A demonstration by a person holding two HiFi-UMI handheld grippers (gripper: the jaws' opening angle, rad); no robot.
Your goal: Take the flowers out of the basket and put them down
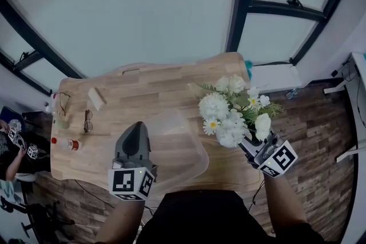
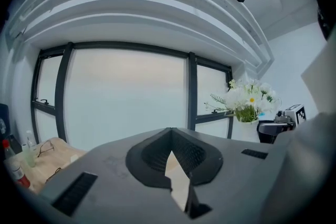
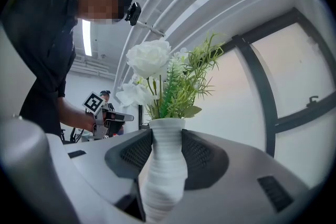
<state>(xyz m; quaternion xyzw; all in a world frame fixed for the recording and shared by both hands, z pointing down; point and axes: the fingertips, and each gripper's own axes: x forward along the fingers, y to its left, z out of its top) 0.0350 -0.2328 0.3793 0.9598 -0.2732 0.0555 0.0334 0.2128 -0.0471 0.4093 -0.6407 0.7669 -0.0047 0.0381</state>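
Tipping worries us: the right gripper (image 1: 249,148) pinches the vase (image 3: 164,176) of top-heavy flowers (image 1: 231,114), clear of the basket (image 1: 189,151) near the table (image 1: 143,91) edge, while the left gripper (image 1: 134,130) jaws clamp the basket rim

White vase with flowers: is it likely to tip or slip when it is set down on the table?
Probably top-heavy: the flowers spread much wider than the narrow white vase, so it may tip if released tilted. Its ribbed surface likely helps the right hand-held gripper hold it without slipping. It looks rigid, so possibly breakable.
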